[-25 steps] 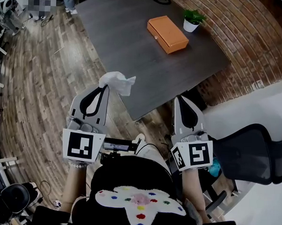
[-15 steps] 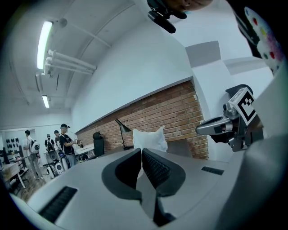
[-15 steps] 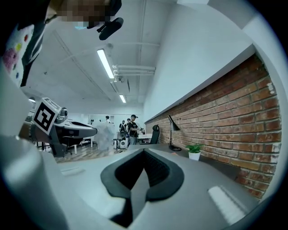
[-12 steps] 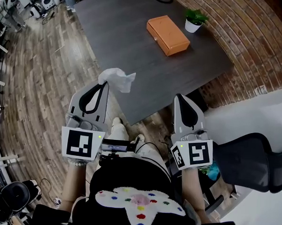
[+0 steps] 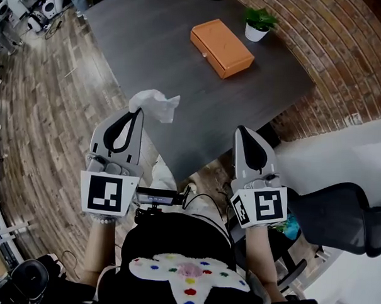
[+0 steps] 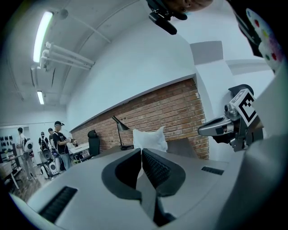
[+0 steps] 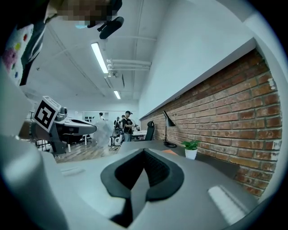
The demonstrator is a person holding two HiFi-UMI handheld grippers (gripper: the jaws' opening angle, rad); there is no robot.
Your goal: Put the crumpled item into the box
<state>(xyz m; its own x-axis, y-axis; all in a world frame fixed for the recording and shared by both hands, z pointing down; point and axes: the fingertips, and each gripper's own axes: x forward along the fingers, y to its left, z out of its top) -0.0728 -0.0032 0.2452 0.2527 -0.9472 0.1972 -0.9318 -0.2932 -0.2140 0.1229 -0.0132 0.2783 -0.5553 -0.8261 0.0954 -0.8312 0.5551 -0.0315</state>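
Right now the crumpled white paper wad [image 5: 153,104] is pinched at the tips of the left gripper [image 5: 141,113]. Its fingers [image 6: 155,167] are clamped on the wad's lower edge, so most of the paper flares out beyond them. It hangs in the air over the near left edge of the dark grey desk [image 5: 151,39]. That is well apart from the flat orange rectangular box [image 5: 221,47], which lies farther across the desk near a small green plant in a white pot [image 5: 258,25]. The right gripper [image 5: 240,130] is held alongside, its fingers [image 7: 155,168] pressed together with nothing between them.

The step in hand looks like the carry to the box. The lid seems to be shut, so the empty right gripper should probably go to the lid's front edge first and lift it. The paper is light and springy and is held only by a small fold, so a jerk could tug it loose; a smooth carry with a firm pinch suits it. The wad is best brought low over the opening before it is let go, so it drops inside rather than drifting onto the desk. The approach should stay clear of the pot.
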